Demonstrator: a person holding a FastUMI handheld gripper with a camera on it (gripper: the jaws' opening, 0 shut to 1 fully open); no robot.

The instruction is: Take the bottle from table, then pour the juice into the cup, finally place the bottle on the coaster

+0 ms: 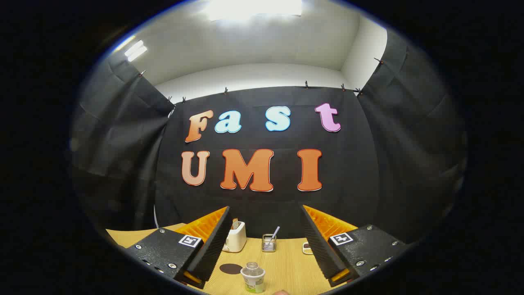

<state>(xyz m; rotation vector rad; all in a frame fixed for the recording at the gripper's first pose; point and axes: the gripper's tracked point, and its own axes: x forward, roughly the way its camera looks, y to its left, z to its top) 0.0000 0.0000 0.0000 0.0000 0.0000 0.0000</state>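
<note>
- The bottle (253,277) is seen upright on the worktop (286,262), between and below the fingers, ungrasped.
- A dark round coaster (230,268) lies just beside it.
- The hand-held gripper (266,246) is spread wide, holding nothing.
- The taking step is judged pending; lowering around the bottle is called for.
</note>
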